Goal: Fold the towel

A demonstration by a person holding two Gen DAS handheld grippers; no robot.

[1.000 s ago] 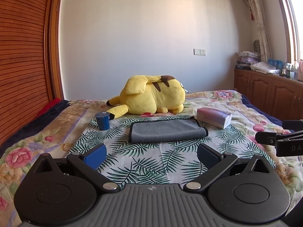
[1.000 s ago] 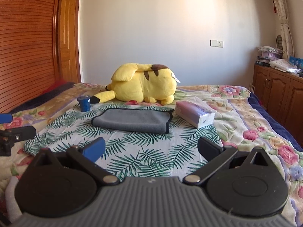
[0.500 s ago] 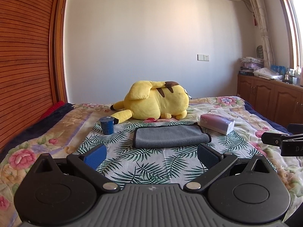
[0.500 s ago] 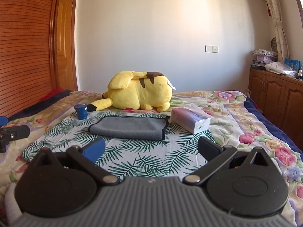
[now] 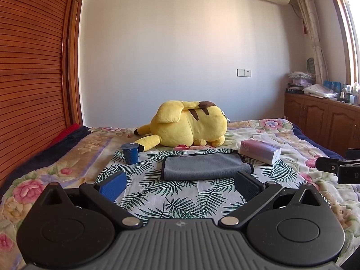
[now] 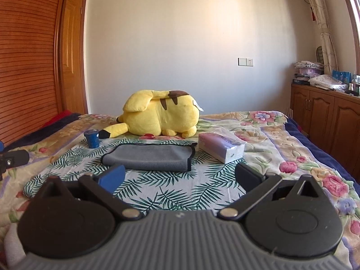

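Note:
A grey towel (image 5: 205, 166) with dark edging lies folded flat on a leaf-print cloth (image 5: 180, 193) on the bed; it also shows in the right wrist view (image 6: 149, 157). My left gripper (image 5: 180, 185) is open and empty, held level well short of the towel. My right gripper (image 6: 180, 177) is open and empty, also short of the towel. The right gripper's tip shows at the right edge of the left wrist view (image 5: 337, 169). The left gripper's tip shows at the left edge of the right wrist view (image 6: 13, 159).
A yellow plush toy (image 5: 191, 127) lies behind the towel. A blue cup (image 5: 130, 154) stands to its left and a tissue pack (image 5: 261, 151) to its right. A wooden wardrobe (image 5: 33, 78) is on the left, wooden cabinets (image 5: 319, 119) on the right.
Both views have tilted up: towel and bed sit lower in frame and more wall and ceiling show. Both grippers stay open and empty; the towel has not moved.

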